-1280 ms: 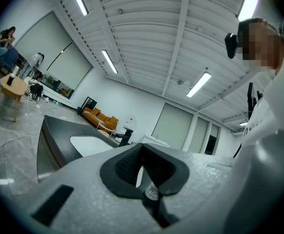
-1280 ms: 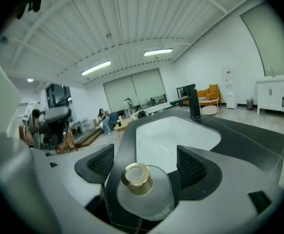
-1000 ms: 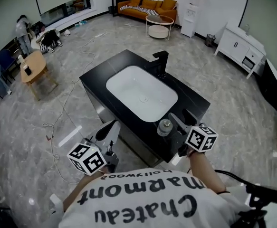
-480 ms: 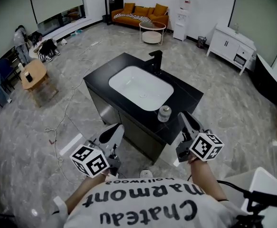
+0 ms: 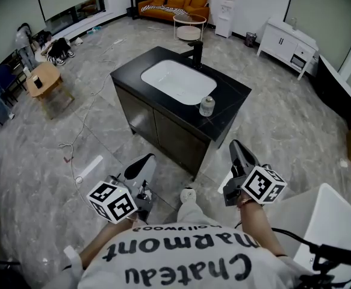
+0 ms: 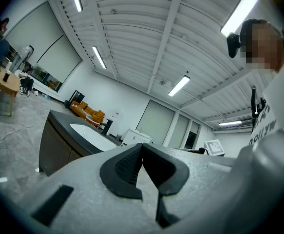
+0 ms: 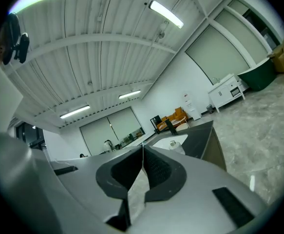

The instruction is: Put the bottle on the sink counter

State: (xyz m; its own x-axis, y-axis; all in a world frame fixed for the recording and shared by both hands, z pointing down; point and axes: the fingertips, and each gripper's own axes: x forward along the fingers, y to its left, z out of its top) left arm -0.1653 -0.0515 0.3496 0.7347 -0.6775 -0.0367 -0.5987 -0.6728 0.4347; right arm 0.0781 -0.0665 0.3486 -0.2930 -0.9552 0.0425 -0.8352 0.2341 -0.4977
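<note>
A small clear bottle (image 5: 207,106) stands upright on the black sink counter (image 5: 230,95), at its front right beside the white basin (image 5: 178,81). In the right gripper view the bottle (image 7: 174,146) shows far off, past the jaws. My right gripper (image 5: 235,144) is held low over the floor, well back from the counter, shut with nothing in it (image 7: 142,147). On the left, my left gripper (image 5: 149,159) is also shut and empty (image 6: 142,146), with the counter (image 6: 59,122) off to its left.
A black faucet (image 5: 196,52) stands behind the basin. Cables (image 5: 82,134) trail over the marble floor at left. A small wooden table (image 5: 41,78) stands at the left, an orange sofa (image 5: 174,3) and round table (image 5: 189,27) at the back, a white cabinet (image 5: 286,41) at right.
The right gripper has drawn back from beside the bottle and its jaws have shut. The person has stepped back from the counter. The bottle stays standing there.
</note>
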